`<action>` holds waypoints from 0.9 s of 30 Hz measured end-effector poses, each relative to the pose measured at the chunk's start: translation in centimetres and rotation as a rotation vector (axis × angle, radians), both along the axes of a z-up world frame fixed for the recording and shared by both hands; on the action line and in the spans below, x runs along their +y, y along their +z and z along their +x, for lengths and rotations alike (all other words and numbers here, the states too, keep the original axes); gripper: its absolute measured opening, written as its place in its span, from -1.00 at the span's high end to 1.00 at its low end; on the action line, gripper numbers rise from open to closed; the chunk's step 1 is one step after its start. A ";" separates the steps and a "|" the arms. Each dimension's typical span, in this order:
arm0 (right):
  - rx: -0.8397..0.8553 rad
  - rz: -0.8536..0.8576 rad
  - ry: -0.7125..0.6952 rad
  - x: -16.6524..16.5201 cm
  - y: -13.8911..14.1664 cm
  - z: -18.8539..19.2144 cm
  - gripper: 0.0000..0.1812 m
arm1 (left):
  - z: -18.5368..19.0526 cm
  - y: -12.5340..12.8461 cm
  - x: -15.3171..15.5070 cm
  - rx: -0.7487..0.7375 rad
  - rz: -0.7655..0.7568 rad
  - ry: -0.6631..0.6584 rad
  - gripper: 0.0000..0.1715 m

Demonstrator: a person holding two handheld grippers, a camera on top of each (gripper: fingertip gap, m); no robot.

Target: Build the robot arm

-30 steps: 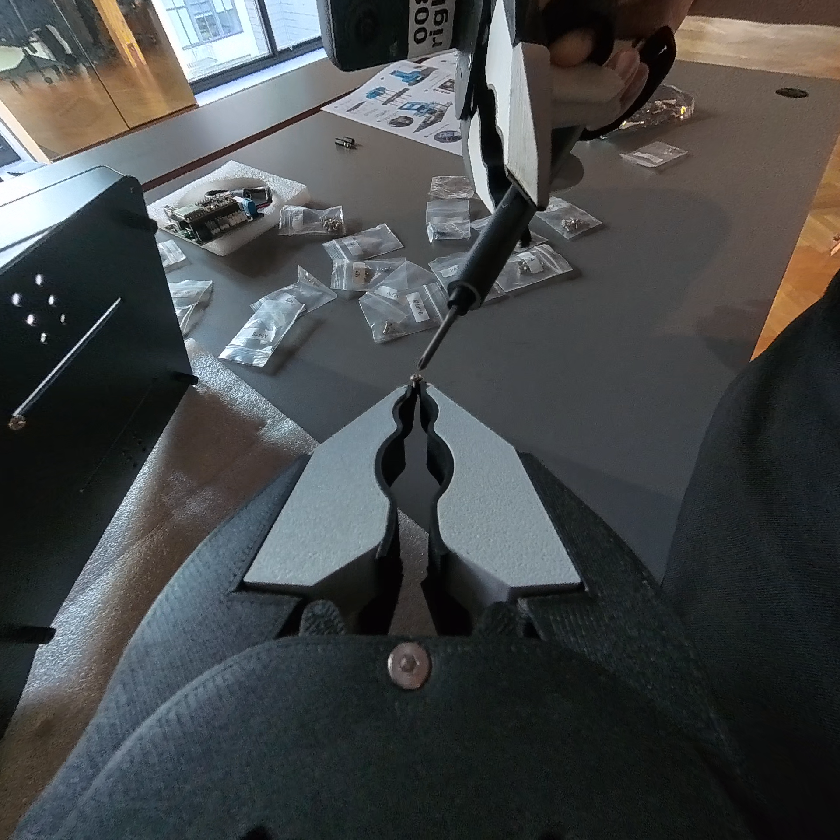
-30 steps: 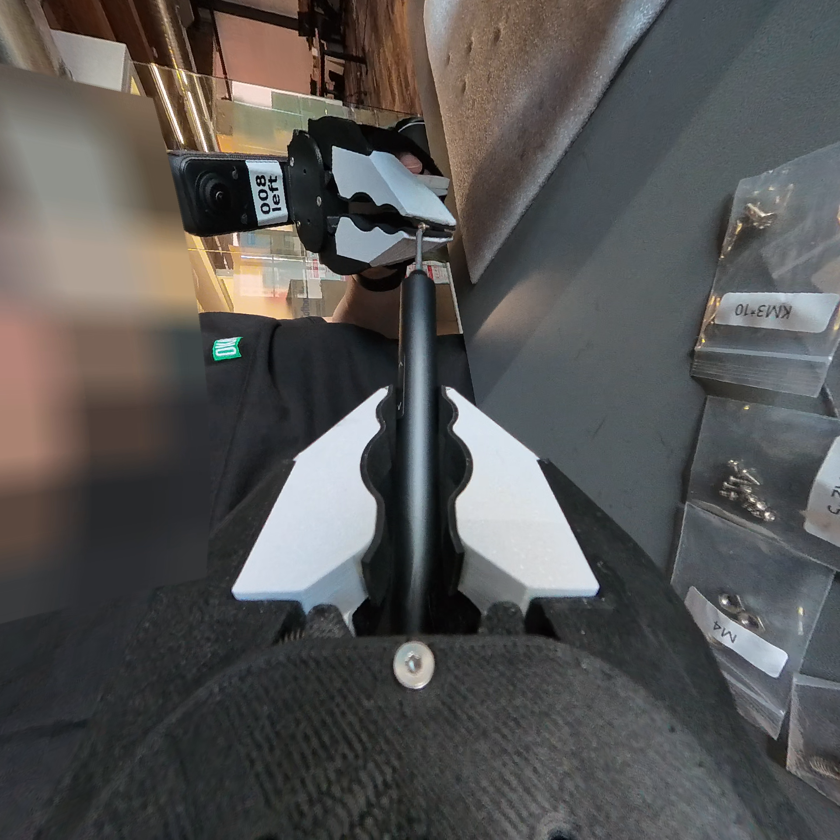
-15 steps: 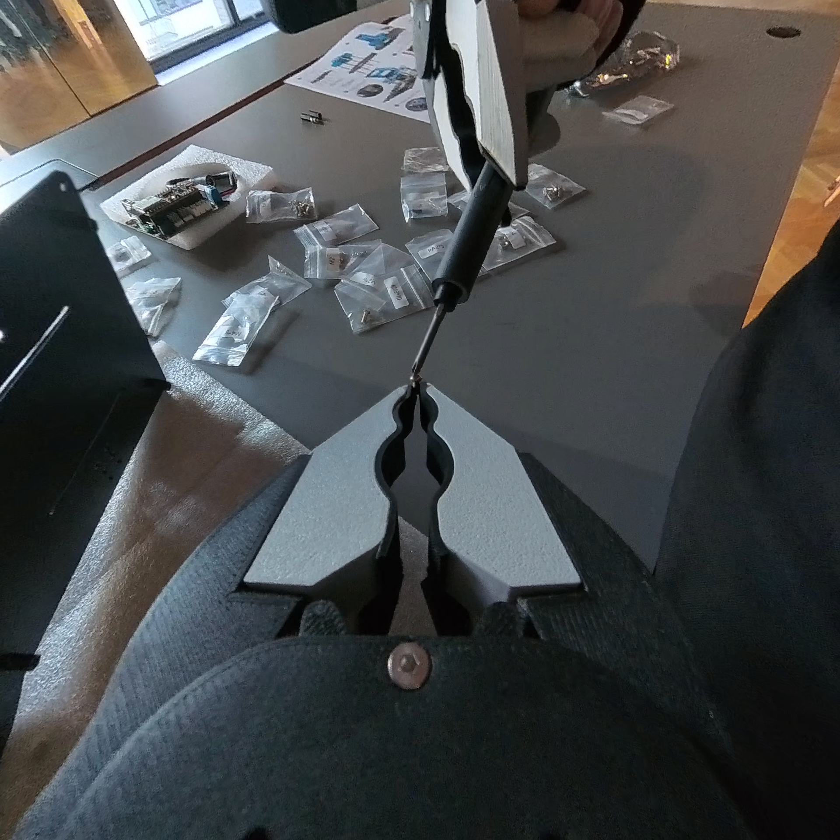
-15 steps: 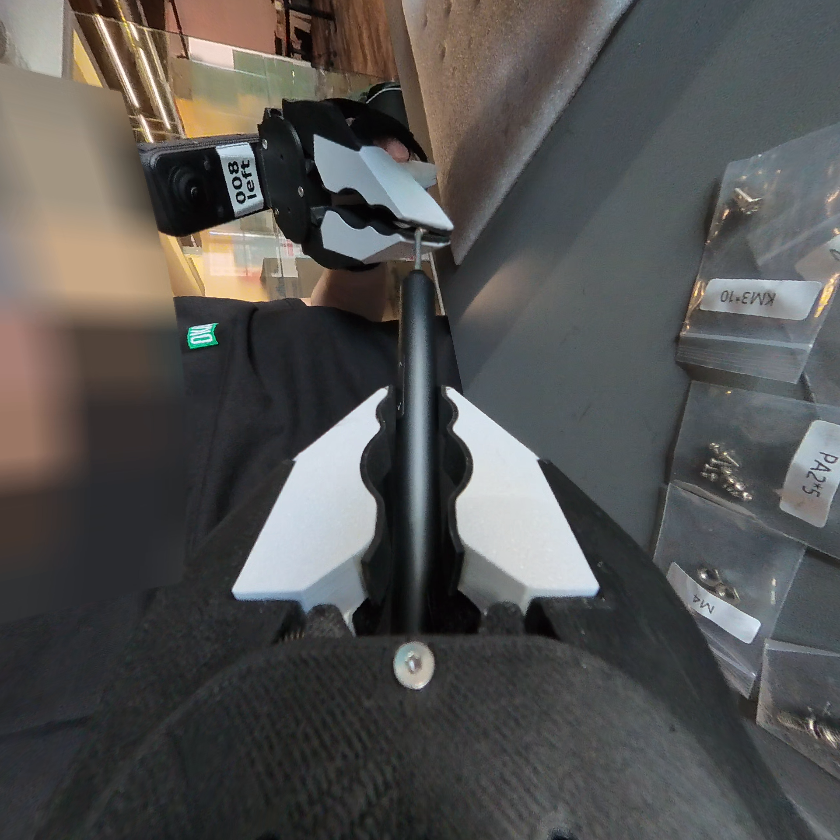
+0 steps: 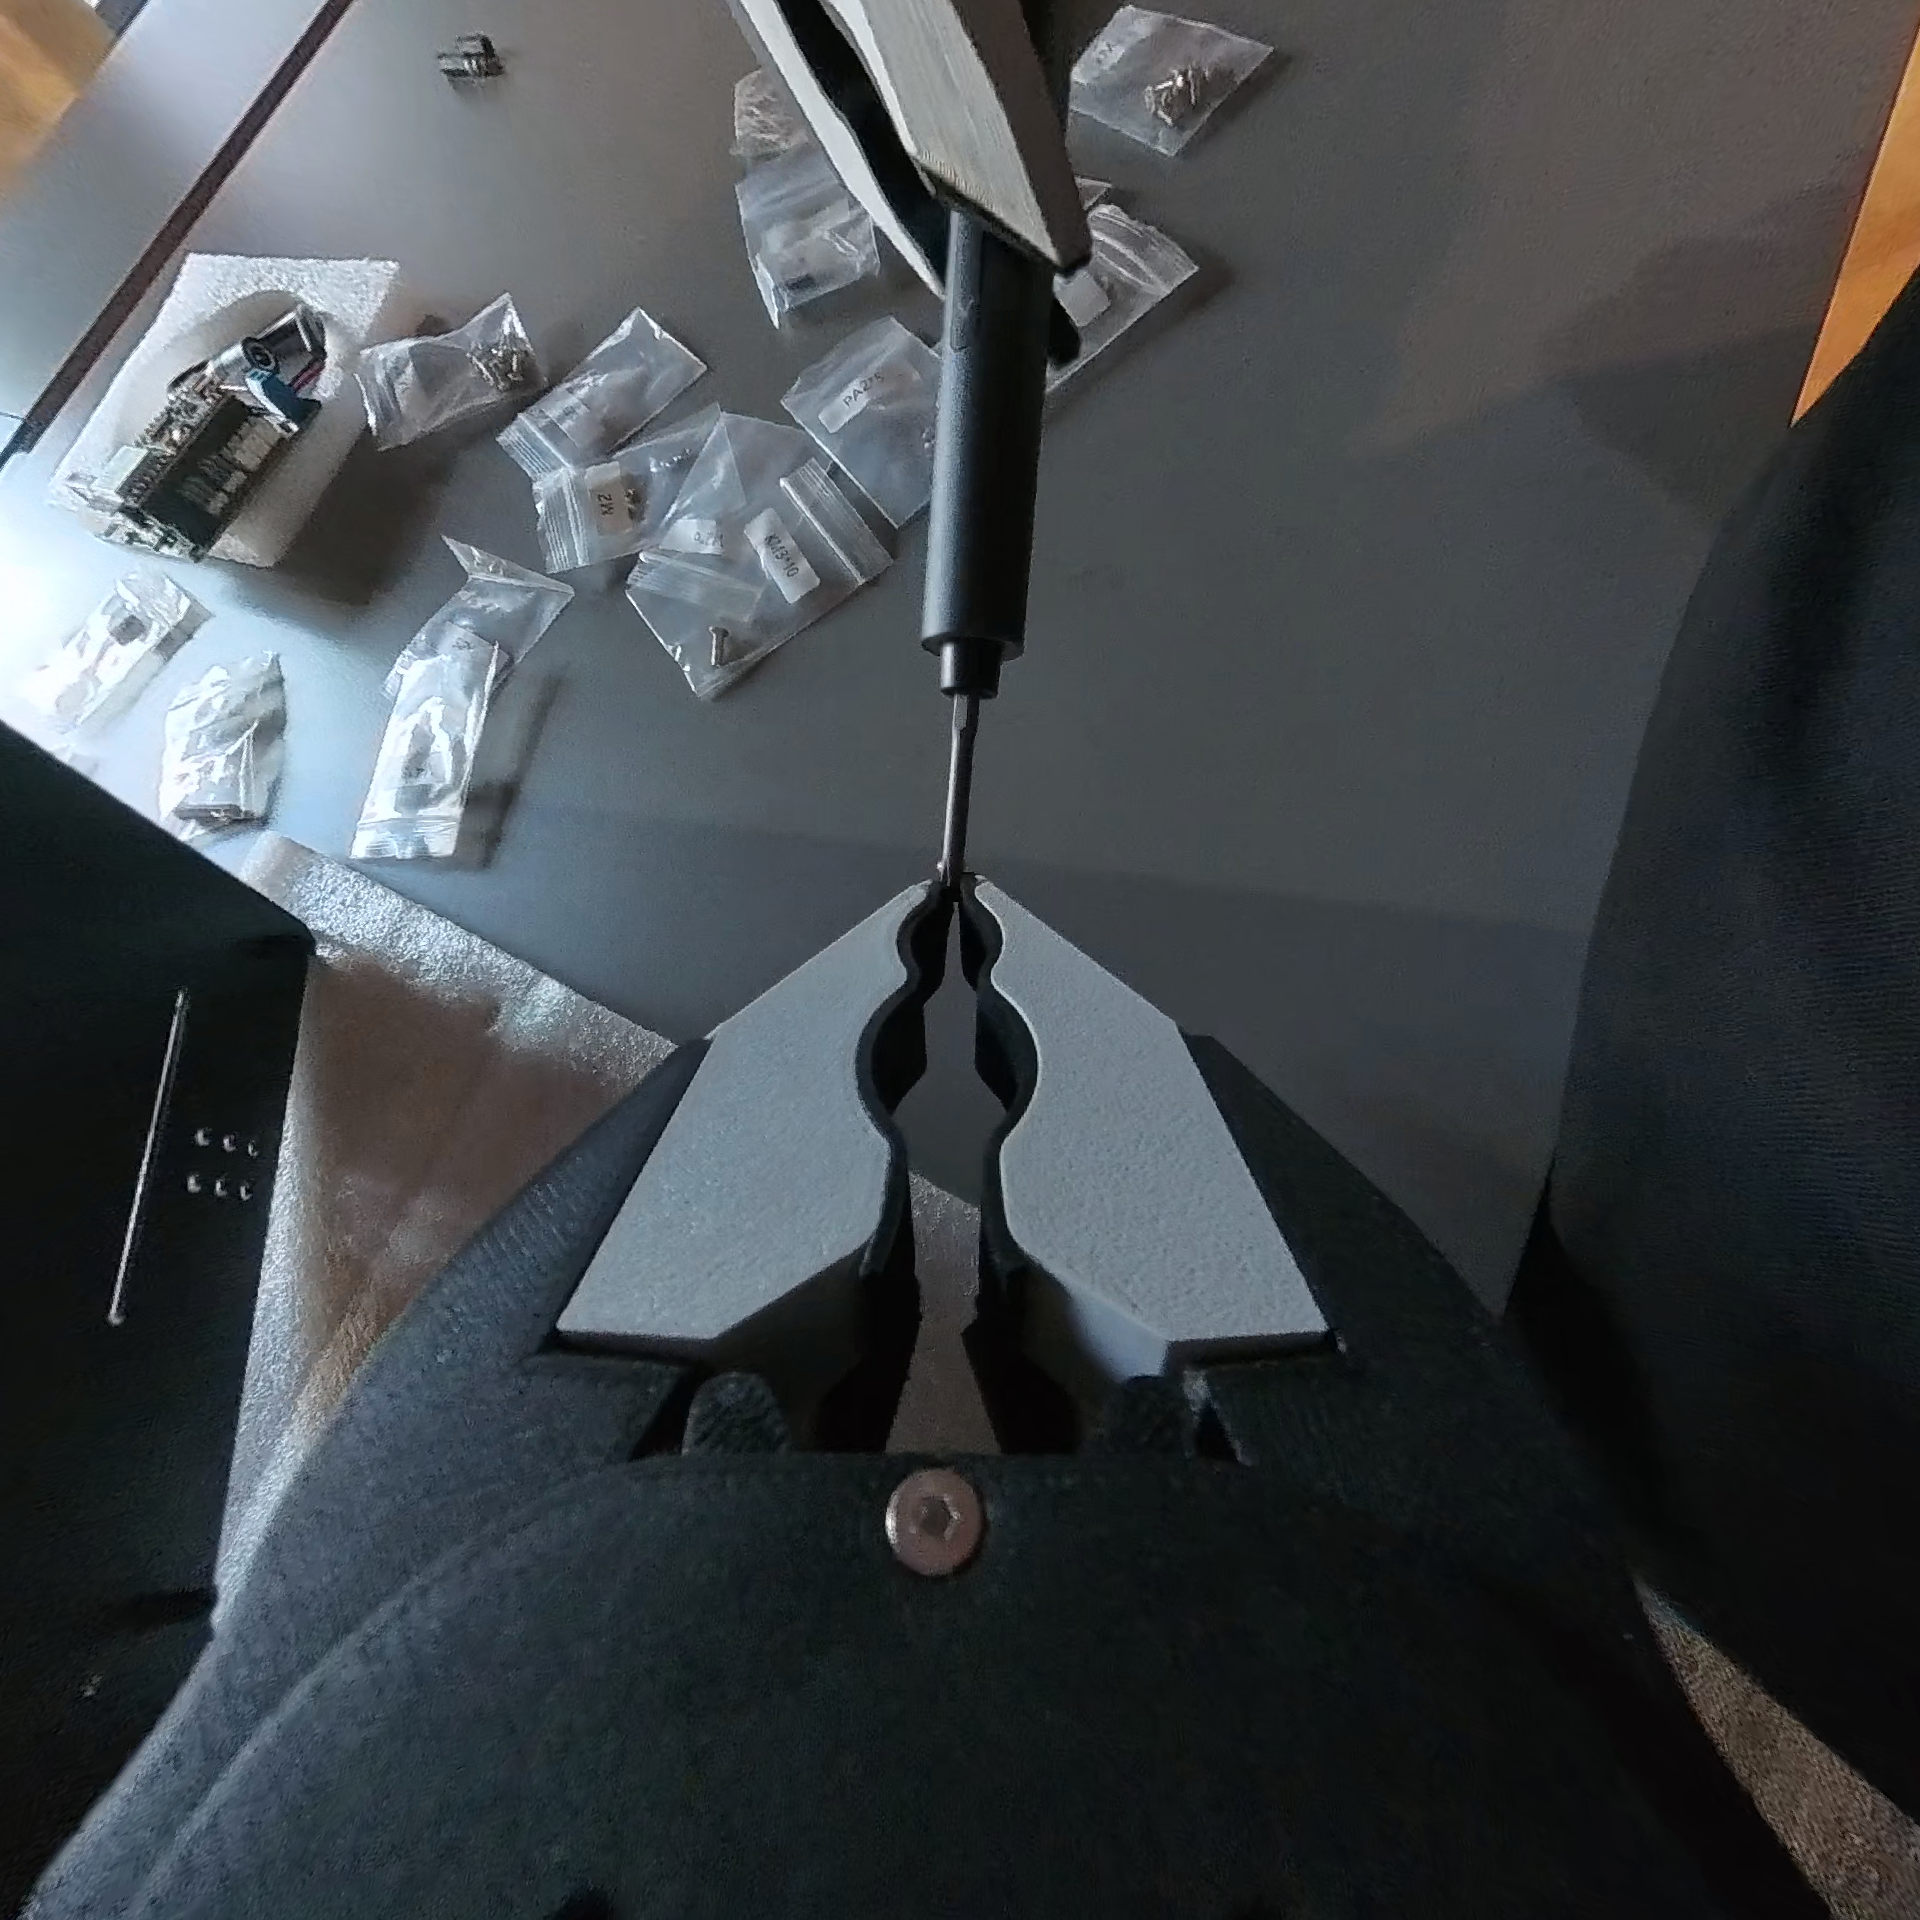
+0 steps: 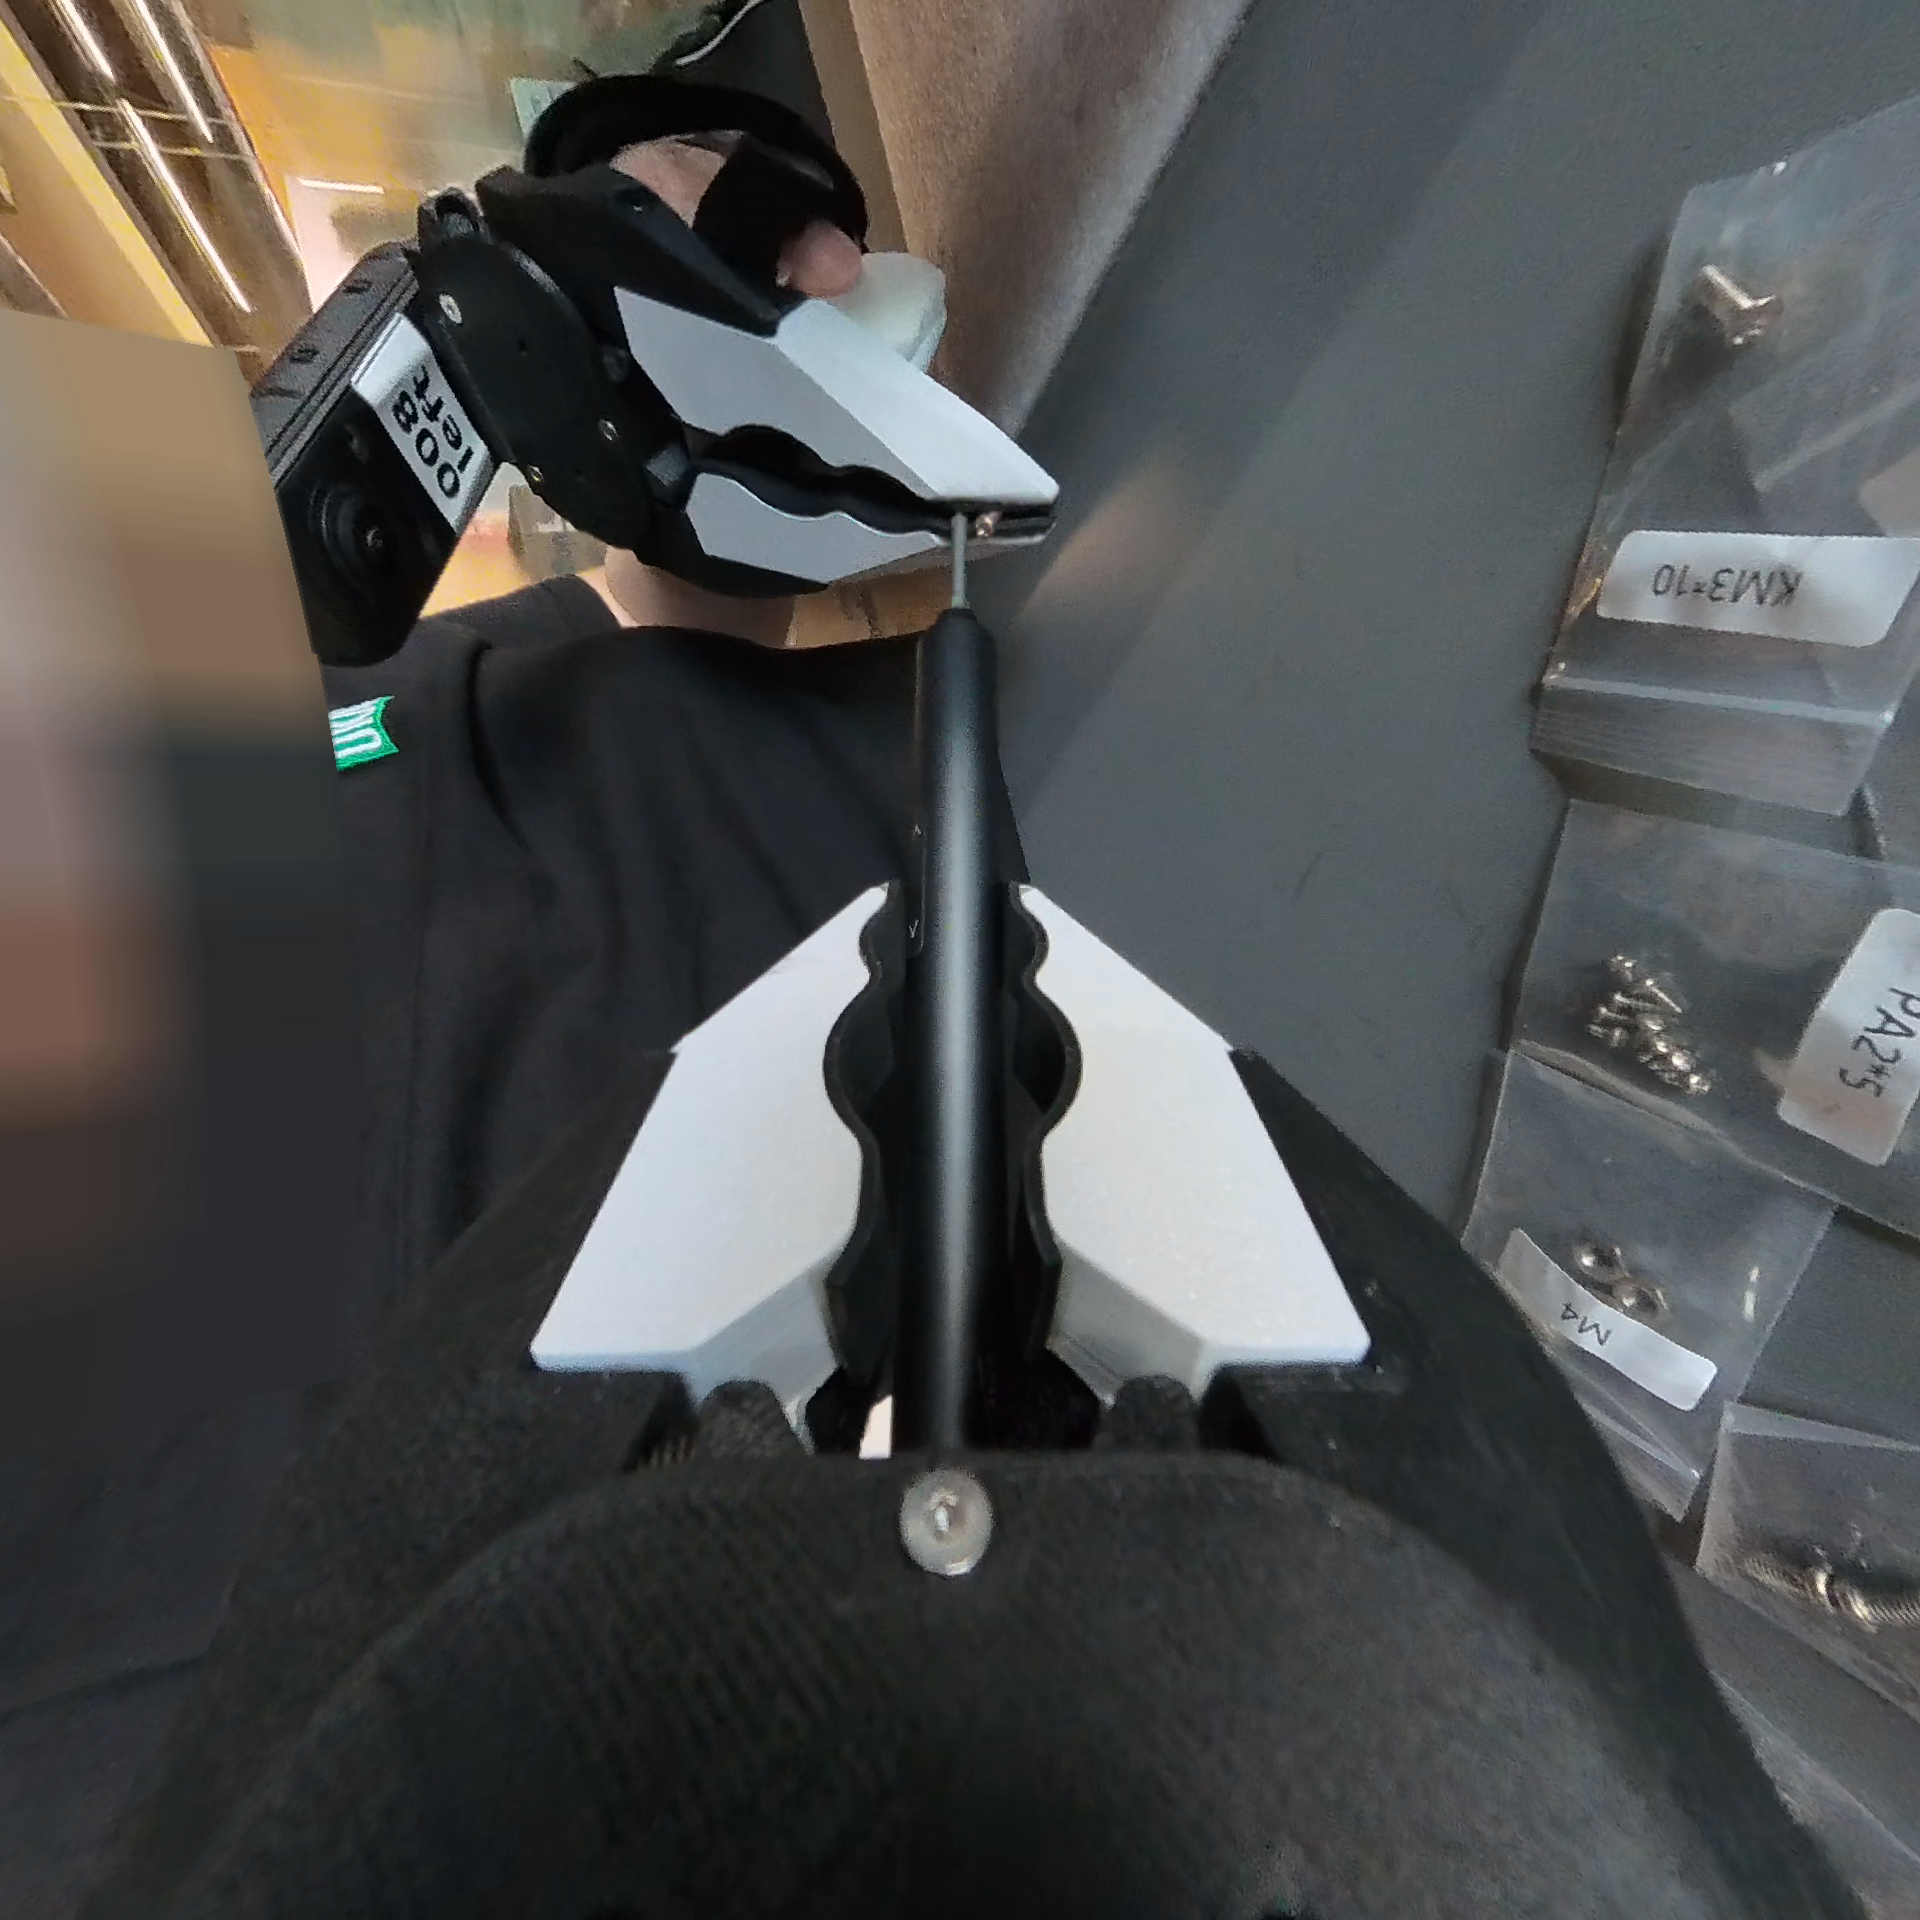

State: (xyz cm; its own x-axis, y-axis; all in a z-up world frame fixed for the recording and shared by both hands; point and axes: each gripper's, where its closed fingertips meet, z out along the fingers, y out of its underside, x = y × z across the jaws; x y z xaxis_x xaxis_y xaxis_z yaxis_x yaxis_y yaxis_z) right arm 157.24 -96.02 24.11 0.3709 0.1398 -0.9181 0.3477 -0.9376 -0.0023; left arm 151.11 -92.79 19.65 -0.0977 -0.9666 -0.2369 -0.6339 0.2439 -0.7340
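A small screw [image 6: 987, 516] is being pinched at the left tongs' [image 5: 951, 896] tips, steadied there so the screwdriver [image 6: 951, 1039], being clamped lengthwise in the right tongs [image 6: 951, 1122], meets its head above the bench [image 5: 1299, 623].

Screwdriver [image 5: 982, 436]: matt black handle, thin bare metal shaft. Table [image 5: 1351, 582]: smooth matt grey. Bags [image 5: 774, 577]: glossy clear plastic holding shiny metal screws.
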 end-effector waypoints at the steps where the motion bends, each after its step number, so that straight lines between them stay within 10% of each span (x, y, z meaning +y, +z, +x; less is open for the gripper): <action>1: 0.001 0.002 0.003 -0.1 0.1 0.0 0.81 | 0.0 -0.1 0.0 0.005 -0.001 -0.001 1.00; 27: 0.017 -0.010 -0.038 0.3 -0.2 0.8 0.81 | 0.1 0.3 0.2 -0.023 0.026 0.007 1.00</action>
